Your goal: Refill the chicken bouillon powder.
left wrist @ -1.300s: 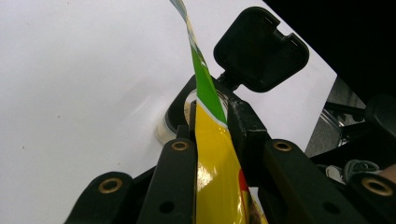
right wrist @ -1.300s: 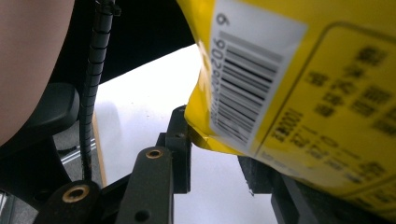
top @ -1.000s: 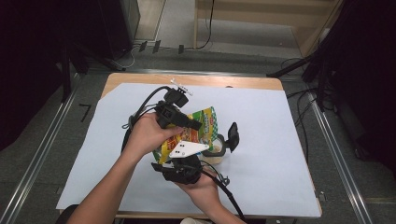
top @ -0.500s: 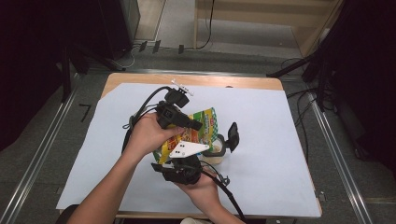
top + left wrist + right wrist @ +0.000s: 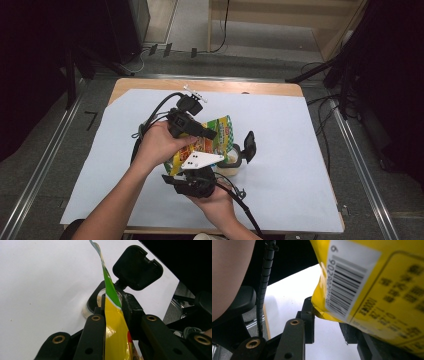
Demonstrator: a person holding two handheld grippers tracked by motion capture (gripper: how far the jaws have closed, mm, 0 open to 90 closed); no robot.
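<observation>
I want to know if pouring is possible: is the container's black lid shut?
No: in the left gripper view the black lid stands flipped up behind the container, whose mouth is uncovered.

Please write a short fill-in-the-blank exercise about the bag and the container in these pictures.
1. The left tool is shut on the yellow and ____ bag.
2. The container's black lid stands ____.
3. The label on the bag in the right gripper view shows a ____.
4. The table is covered by a ____ sheet.

Missing words: green; open; barcode; white
</observation>
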